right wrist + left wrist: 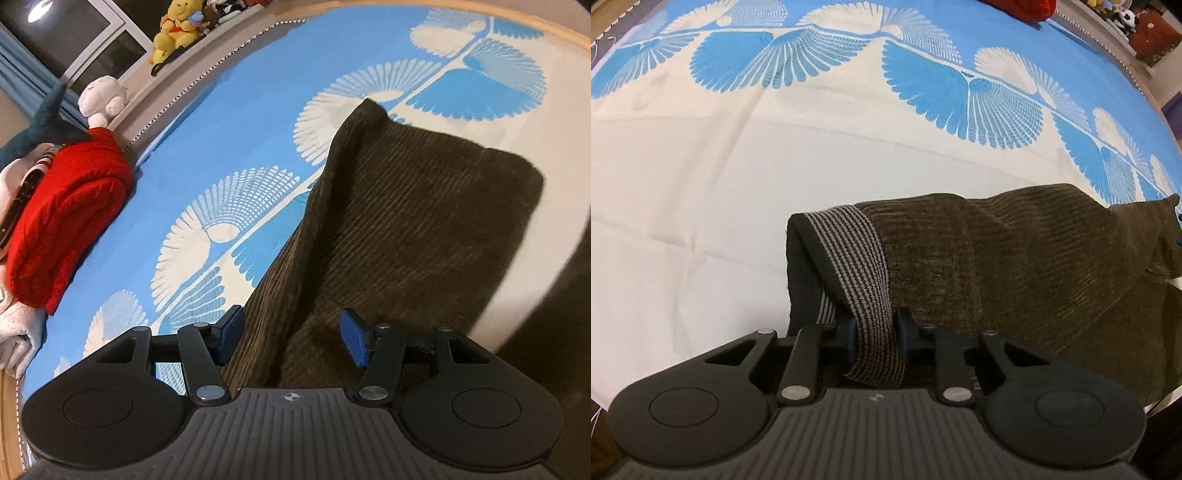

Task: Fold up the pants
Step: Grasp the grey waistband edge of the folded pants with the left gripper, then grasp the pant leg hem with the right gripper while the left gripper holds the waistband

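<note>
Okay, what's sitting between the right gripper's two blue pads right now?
In the right wrist view, the right gripper has its jaws apart, and a raised fold of the brown corduroy pants runs between the blue pads, which don't appear to press on it.

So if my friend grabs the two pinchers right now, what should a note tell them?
Left gripper: shut on the striped waistband of the brown pants.
Right gripper: open, blue pads either side of a ridge of the pants, not pinching.
The pants lie bunched on the blue and white bedspread; a red blanket sits at the bed's edge.
Done: waistband grabbed.
Left: probably grip with the right, spread the pants flat, then fold.
</note>
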